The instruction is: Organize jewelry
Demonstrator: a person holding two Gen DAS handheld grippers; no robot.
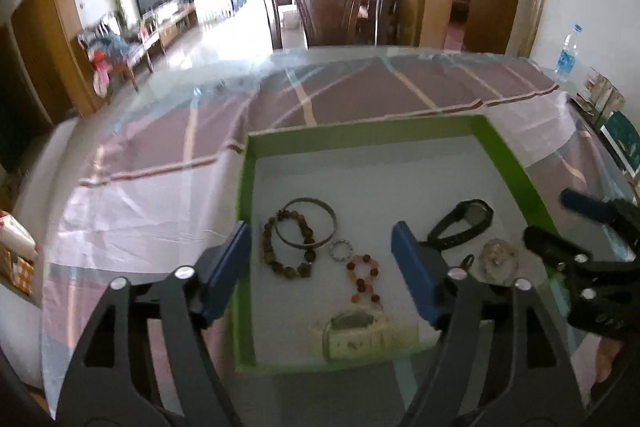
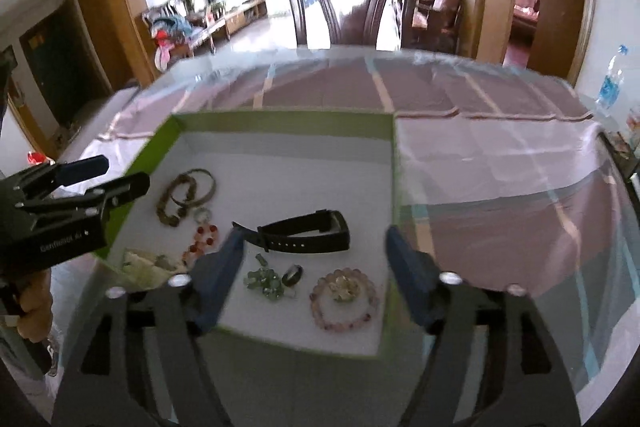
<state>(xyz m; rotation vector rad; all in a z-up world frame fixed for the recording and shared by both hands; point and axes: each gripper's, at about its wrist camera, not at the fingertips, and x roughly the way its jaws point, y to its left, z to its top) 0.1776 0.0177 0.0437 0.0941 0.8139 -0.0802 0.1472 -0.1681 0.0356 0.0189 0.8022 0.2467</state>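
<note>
Both claws hide tray [image 1: 516,163] edges; white watch [image 1: 356,335] blurred

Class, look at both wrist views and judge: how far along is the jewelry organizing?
Done: all jewelry visible lies inside the green tray, including the black watch, pink bead bracelet, silver bangle and white watch. In hand: nothing; the left gripper and right gripper are both open. Left: the pieces lie loose and ungrouped, the brown bead bracelet overlapping the bangle.
</note>
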